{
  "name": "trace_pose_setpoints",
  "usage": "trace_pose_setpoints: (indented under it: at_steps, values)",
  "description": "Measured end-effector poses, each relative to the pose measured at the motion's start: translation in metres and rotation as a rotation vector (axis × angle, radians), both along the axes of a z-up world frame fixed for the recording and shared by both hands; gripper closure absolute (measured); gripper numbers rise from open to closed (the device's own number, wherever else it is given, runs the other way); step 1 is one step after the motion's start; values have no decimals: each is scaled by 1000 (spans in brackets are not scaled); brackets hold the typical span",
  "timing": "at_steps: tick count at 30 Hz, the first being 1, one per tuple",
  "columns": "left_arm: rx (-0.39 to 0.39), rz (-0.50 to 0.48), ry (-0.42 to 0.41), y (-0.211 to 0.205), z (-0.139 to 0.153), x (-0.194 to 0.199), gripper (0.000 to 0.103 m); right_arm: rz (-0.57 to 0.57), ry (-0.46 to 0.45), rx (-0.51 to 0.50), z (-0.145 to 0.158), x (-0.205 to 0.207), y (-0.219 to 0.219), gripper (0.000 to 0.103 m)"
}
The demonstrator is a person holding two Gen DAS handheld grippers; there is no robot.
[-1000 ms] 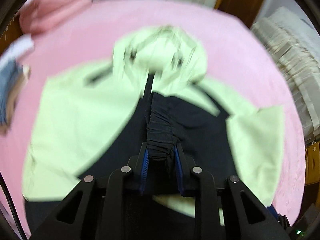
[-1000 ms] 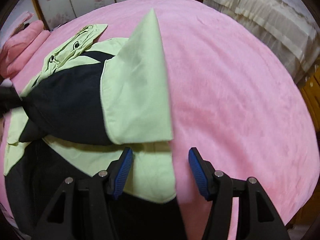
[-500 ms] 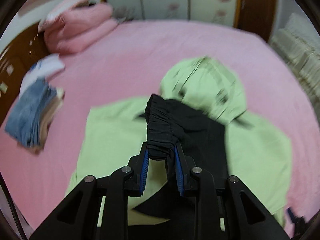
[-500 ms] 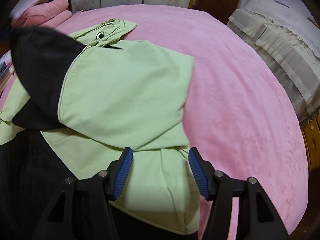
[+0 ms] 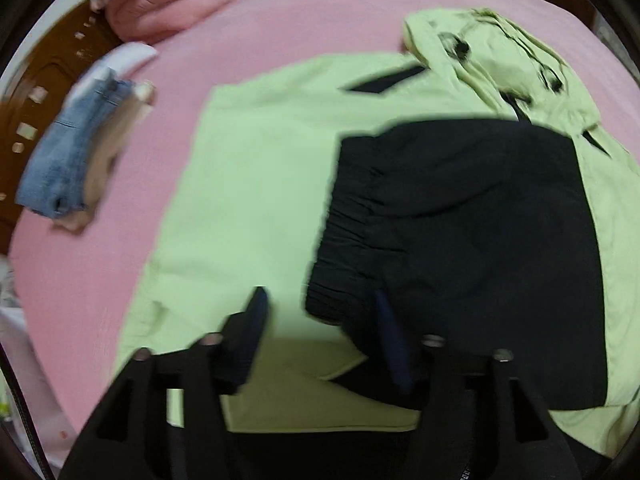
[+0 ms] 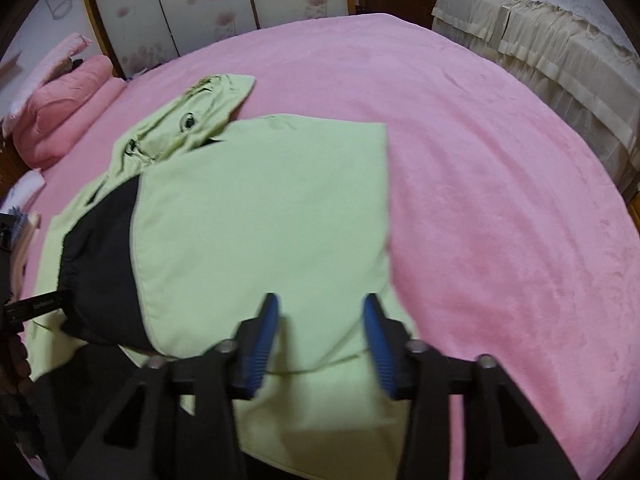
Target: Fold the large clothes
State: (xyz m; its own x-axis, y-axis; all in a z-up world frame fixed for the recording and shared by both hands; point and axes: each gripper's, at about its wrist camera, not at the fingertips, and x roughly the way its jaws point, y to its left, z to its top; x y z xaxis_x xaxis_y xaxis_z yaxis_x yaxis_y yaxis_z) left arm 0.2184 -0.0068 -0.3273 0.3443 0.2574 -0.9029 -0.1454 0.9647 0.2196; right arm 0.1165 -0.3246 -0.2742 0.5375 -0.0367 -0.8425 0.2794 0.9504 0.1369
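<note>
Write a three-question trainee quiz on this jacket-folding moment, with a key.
1. True or false: the left gripper is clamped on the black cuff.
2. What lies under the folded sleeve? A) jacket B) jeans C) pillow
3. Fill in: the hood points toward the bed's ___ end.

Key
1. False: its jaws stand open, the cuff lying on the jacket.
2. A
3. Pillow. The right gripper is open too.

Our left gripper (image 5: 320,320) and right gripper (image 6: 320,320): matte black triangular-cutout frames, silver screw heads along each, ribbed blue pads lining the fingers (image 6: 264,336).
</note>
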Motion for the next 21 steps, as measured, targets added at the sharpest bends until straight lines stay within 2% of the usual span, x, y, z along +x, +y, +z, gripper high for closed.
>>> trace_pose_setpoints:
  at_steps: [1,2,3,4,5,6,8,9,10,11,13,15,18,20,21]
  values:
    - [16,-3,-38,-2,12,-4,34,16,-10,42,1,5,5,83]
    - [16,-17,-89,-4,26,-9,30,38,-17,106,0,11,10,92]
    - [-9,-37,-129,-7,40,-13,30,54,-20,164,-2,14,15,97]
    - [-53,-59,-160,-9,50,-16,30,74,-20,262,-5,21,21,102]
    - [-96,-73,-176,-12,56,-18,30,81,-23,343,-9,26,25,102]
    - [-175,-94,-191,-15,63,-20,30,86,-27,428,-14,32,31,103]
    - [-336,-140,-150,-24,60,-16,34,111,-14,549,-25,46,50,103]
    - [-411,-154,-87,-31,48,-11,42,123,-8,576,-29,51,59,103]
    - [-441,-151,-41,-37,38,-8,71,136,2,614,-34,58,70,103]
    - [-462,-138,19,-43,25,-3,93,142,13,654,-40,64,80,103]
    - [-486,-106,103,-52,2,-1,94,133,47,709,-51,72,91,103]
    - [-501,-51,149,-46,-19,4,95,108,89,721,-63,76,91,103]
    - [-463,-38,141,-34,-23,5,96,55,108,702,-72,71,70,103]
    - [-394,-54,126,-19,-21,5,99,-28,74,764,-77,58,34,103]
    - [-396,-60,123,-13,-20,6,99,-83,54,778,-80,48,9,103]
